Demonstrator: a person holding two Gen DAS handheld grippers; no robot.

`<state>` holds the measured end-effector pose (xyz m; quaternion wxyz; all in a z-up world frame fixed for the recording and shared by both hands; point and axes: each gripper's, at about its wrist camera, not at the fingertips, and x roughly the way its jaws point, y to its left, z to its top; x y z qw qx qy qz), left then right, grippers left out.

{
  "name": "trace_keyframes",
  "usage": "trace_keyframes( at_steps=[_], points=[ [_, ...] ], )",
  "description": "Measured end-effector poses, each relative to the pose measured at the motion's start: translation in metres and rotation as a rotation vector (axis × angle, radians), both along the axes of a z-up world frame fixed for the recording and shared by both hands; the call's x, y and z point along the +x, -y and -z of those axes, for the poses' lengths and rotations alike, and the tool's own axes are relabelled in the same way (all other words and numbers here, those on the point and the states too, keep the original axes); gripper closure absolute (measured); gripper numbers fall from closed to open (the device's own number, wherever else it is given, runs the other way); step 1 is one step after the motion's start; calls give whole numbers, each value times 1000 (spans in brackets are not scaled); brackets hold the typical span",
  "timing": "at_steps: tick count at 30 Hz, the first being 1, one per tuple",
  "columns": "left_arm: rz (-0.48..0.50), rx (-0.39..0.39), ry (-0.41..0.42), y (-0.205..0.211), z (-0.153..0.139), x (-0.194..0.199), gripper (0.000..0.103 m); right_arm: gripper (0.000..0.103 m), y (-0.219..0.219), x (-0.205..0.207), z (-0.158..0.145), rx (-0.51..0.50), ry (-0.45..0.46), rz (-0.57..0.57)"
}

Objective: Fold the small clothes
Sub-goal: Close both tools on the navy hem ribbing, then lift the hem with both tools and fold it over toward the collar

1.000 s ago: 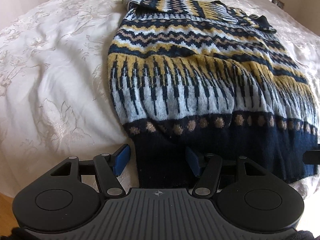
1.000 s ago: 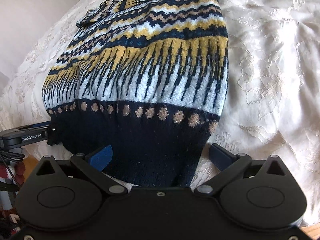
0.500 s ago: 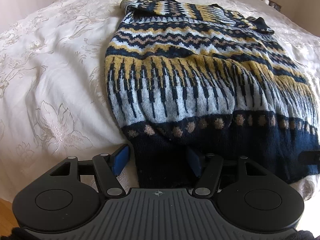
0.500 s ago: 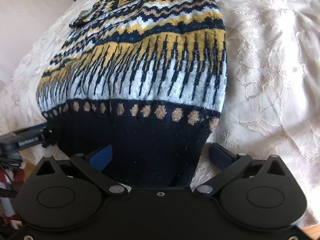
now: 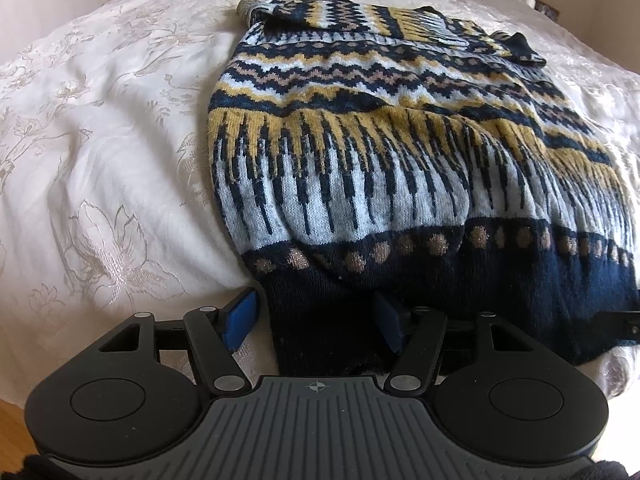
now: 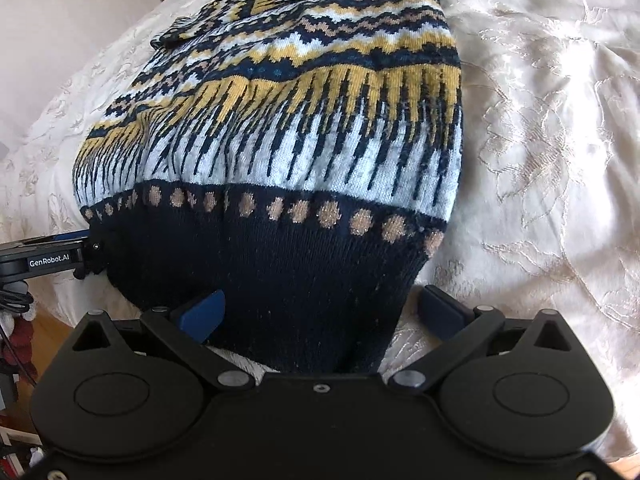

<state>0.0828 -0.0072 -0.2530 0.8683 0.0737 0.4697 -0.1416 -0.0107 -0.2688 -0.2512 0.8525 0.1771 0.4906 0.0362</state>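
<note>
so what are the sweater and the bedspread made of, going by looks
Sweater: looks like knitted wool or a wool blend, matte and slightly fuzzy; stitch rows and loose fibres show along the patterned bands. Bedspread: looks like a woven cream jacquard with a soft sheen; raised floral motifs catch the light. Exact fibres cannot be told.

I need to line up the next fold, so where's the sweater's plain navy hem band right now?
The navy hem band of the patterned knit sweater lies at the near edge of the white embroidered bedspread, between the open fingers of the left gripper and the right gripper.
</note>
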Motion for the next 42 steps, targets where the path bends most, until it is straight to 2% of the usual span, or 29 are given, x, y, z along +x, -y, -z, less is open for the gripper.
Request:
trace_keyframes(
  at_steps=[6,11,13,15,16,18,20,23,25,27,30,32,34,35,38,40,42],
  points=[
    [-11,-22,-15,-4,-1,1,45,0,-3,-2,-1,-13,3,8],
    [-18,-51,-39,-5,-4,2,57,1,1,3,-2,32,-18,34],
    [-24,-60,-50,-7,-5,3,63,6,3,3,-3,44,-27,50],
    [-33,-69,-59,-8,-6,4,65,24,7,1,-5,60,-26,68],
    [-38,-75,-62,-9,-7,5,66,28,9,0,-5,77,-25,77],
    [-44,-92,-70,-11,-7,7,66,45,15,-2,-5,116,-26,94],
    [-43,-105,-79,-12,-6,8,66,53,20,-2,-3,143,-34,105],
    [-24,-110,-86,-10,-5,11,57,54,20,-3,-1,147,-34,104],
    [-1,-118,-86,-7,-4,11,43,54,18,-3,0,136,-31,101],
    [18,-109,-78,-2,-3,9,38,54,17,-2,0,130,-30,103],
    [9,-97,-59,1,-2,6,38,54,16,-1,0,127,-31,105],
    [-25,-108,-46,-3,-3,5,53,54,16,0,0,130,-33,104],
    [-66,-135,-43,-13,-6,5,83,54,16,0,1,128,-34,100],
    [-84,-172,-50,-20,-8,6,89,54,17,0,1,129,-35,99],
    [-135,-253,-55,-35,-17,7,94,54,18,1,1,138,-40,104],
    [-125,-240,-31,-35,-26,4,94,61,20,1,-1,156,-42,120],
    [-98,-231,-8,-33,-36,2,94,76,23,-1,-4,192,-34,142]
  ],
)
